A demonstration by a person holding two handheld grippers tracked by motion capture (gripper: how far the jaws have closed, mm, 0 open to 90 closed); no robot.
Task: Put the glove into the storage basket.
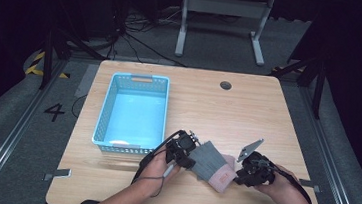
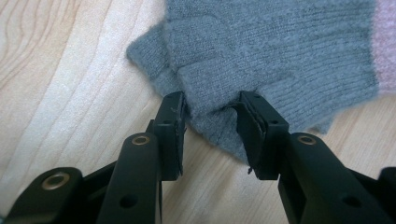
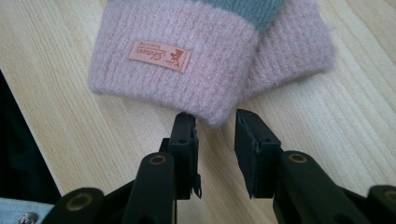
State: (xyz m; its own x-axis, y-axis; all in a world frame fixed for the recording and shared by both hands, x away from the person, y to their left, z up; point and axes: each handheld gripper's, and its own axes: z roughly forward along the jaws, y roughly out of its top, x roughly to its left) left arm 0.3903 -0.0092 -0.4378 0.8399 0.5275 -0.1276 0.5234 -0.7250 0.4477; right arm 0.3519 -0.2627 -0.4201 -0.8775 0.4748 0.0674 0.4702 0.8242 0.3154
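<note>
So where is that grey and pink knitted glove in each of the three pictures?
High view: glove lies near the table's front edge, between the two grippers.
Left gripper view: its grey end fills the top, dipping between the jaws.
Right gripper view: its pink cuff sits top centre.
Shared landmark: the pink band.

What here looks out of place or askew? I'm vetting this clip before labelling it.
Nothing stands out. A grey knit glove with a pink cuff lies flat on the table, intact, between the left tool and right tool, both open at its ends. The blue basket sits upright.
</note>
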